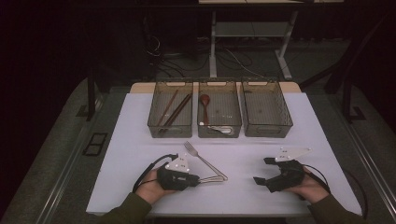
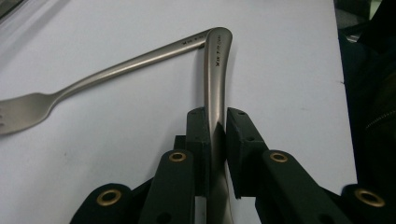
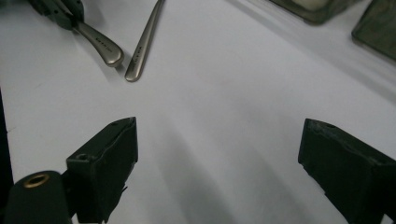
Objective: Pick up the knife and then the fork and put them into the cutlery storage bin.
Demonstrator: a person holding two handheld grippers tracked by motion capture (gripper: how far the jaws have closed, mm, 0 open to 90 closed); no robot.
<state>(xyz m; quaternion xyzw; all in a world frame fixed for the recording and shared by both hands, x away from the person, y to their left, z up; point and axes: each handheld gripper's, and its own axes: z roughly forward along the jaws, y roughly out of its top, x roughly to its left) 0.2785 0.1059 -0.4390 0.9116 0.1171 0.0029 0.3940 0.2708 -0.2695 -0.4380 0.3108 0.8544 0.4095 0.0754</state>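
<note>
The left gripper lies low over the near part of the white table, held in the person's left hand. Its jaws are clamped on the handle of a metal utensil: in the left gripper view the two black pads press on the handle from both sides, and the handle's rounded end sticks out past them. Which kind of utensil this is cannot be told, since its head is hidden behind the gripper.

That handle's end touches, or all but touches, the handle end of a fork that lies flat on the table, its tines pointing away toward the trays. In the high view the two pieces make a narrow V just right of the left gripper.

The right gripper sits well apart at the right, held in the right hand. Its jaws stand wide, with bare table between them, touching nothing.

Farther off, three trays stand in a row: the left tray holds chopsticks, the middle tray a brown spoon and a metal piece, and beside it the right tray.
</note>
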